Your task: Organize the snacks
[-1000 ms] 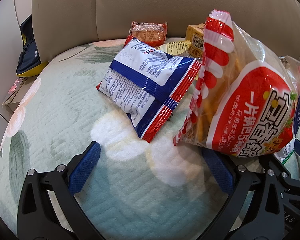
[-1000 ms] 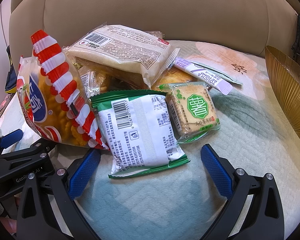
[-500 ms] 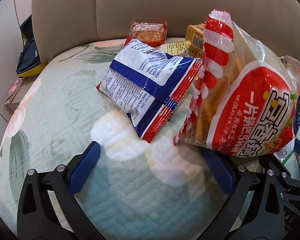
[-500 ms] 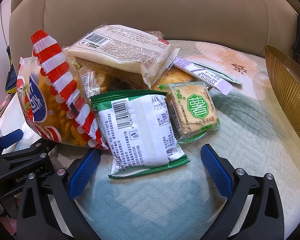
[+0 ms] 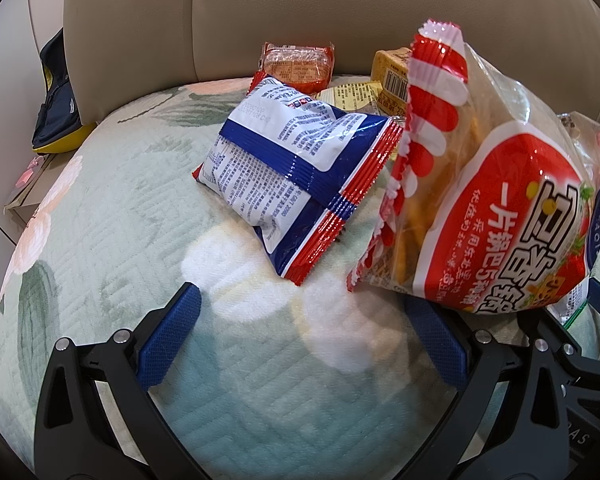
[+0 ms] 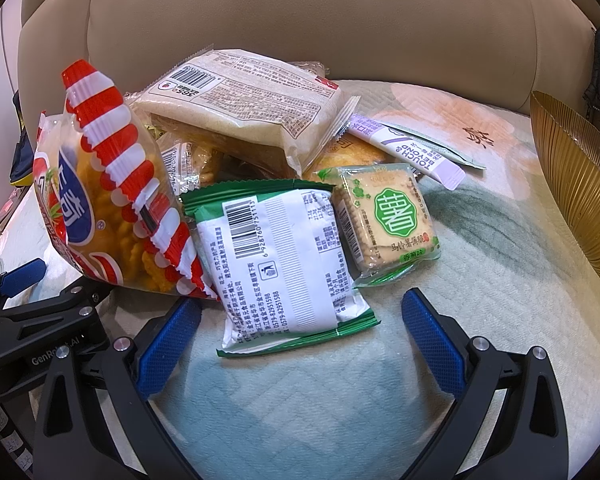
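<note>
Beige sofa back (image 6: 300, 12) behind, quilted floral cushion (image 5: 112, 216) below. The snacks heap mid-seat, the red-striped crisp bag (image 6: 112, 200) propped upright on it, golden bowl (image 6: 580, 184) waiting alongside, likely their destination. Left tool (image 5: 304, 344) and right tool (image 6: 300, 340) both gape wide, empty, green-edged packet (image 6: 284, 260) just ahead.

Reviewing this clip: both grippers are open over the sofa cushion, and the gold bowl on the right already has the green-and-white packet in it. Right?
Not quite. The right wrist view shows the green-and-white packet on the cushion before the open right gripper, not in the gold bowl. The left gripper is open too.
</note>
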`<state>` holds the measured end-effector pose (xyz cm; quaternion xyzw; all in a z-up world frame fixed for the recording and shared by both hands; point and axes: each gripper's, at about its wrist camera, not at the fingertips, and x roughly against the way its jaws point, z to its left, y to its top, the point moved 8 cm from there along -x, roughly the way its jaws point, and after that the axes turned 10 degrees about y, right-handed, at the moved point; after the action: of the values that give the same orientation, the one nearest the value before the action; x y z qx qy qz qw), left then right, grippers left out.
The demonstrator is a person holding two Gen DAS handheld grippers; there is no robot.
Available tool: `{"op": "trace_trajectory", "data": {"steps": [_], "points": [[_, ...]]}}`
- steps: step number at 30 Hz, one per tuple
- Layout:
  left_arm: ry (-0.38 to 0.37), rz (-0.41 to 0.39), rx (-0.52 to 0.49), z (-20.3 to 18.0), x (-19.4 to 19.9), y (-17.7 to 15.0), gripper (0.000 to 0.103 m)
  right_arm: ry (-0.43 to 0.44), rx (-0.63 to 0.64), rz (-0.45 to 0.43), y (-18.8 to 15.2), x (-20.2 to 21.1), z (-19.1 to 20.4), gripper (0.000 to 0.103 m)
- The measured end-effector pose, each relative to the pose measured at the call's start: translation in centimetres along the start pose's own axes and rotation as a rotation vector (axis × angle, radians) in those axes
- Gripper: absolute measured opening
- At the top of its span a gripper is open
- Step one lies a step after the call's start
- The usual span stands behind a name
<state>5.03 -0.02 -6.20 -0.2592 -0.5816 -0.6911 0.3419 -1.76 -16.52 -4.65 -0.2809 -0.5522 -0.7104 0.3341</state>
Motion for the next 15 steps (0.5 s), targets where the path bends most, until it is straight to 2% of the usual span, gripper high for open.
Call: {"op": "trace_trajectory", "data": {"steps": [15], "points": [[0.0,0.0,0.0,0.01,0.01,0.02,0.1,0.0,0.0,-0.002,0.0,0.01,0.0,0.098]]}}
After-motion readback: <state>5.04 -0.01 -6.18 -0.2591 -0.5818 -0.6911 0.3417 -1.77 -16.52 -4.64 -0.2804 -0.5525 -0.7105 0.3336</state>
